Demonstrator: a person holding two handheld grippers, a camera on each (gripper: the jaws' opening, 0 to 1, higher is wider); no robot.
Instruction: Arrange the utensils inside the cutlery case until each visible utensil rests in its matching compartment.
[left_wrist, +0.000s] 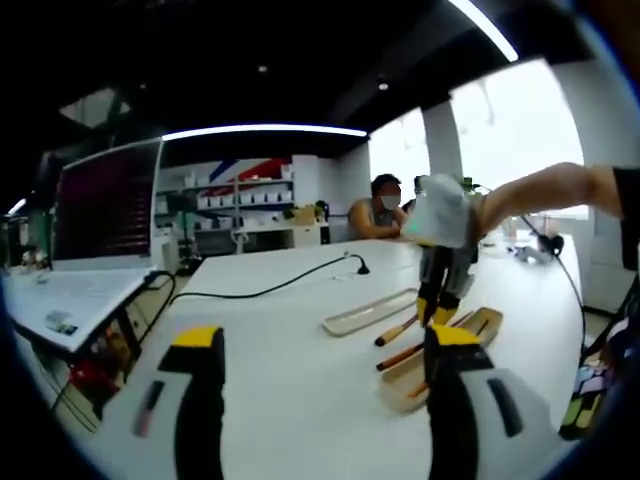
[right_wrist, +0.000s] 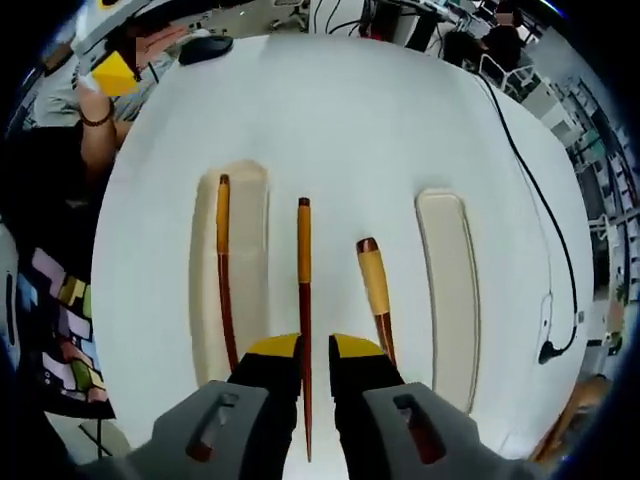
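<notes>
- Right gripper (right_wrist: 315, 362) jaws had closed on the middle chopstick (right_wrist: 304, 300), between case (right_wrist: 250, 290) and lid (right_wrist: 450, 300).
- Left gripper (left_wrist: 325, 375) jaws gaped, holding nothing.
- Chopstick probably wanted level carrying into the case's slot.

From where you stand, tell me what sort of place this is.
Probably an open-plan office or lab workspace: a long white table with a laptop and a trailing black cable, wall shelving behind, and people seated at the far end.
</notes>
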